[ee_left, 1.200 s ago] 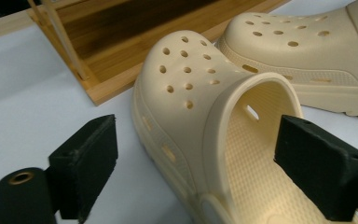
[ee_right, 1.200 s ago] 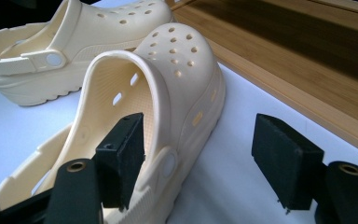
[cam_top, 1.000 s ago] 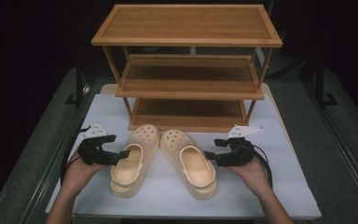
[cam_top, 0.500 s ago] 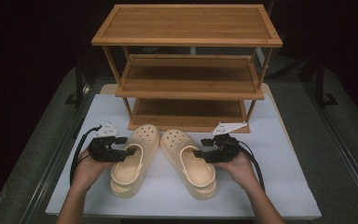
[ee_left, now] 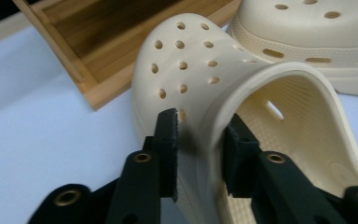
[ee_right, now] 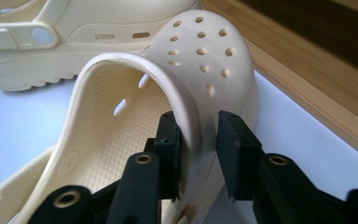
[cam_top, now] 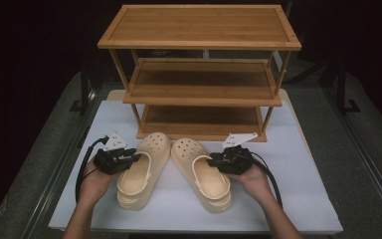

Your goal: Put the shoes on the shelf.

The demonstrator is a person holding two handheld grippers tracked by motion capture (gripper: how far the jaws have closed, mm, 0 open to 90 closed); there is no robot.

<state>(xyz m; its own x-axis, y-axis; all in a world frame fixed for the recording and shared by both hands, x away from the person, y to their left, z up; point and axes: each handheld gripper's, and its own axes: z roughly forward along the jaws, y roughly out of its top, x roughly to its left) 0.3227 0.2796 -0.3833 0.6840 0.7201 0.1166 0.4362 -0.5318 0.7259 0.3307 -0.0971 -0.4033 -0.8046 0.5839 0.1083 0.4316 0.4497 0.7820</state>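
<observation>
Heels of both clogs are falling outside my gripper views, and in the high view the jaw tips are hiding behind the shoes' side walls. Both clogs are lying side by side on the white table (cam_top: 308,199), toes pointing at the wooden rack (cam_top: 199,74), long axes running away from me (fanning slightly apart at the heels). I am watching the left gripper (ee_left: 200,154) pinching the outer wall of the left clog (cam_top: 140,169), one pad outside, one inside the opening; its jaws have just been closing. The right gripper (ee_right: 198,154) is doing likewise on the right clog (cam_top: 201,172), jaws just narrowed onto the wall.
</observation>
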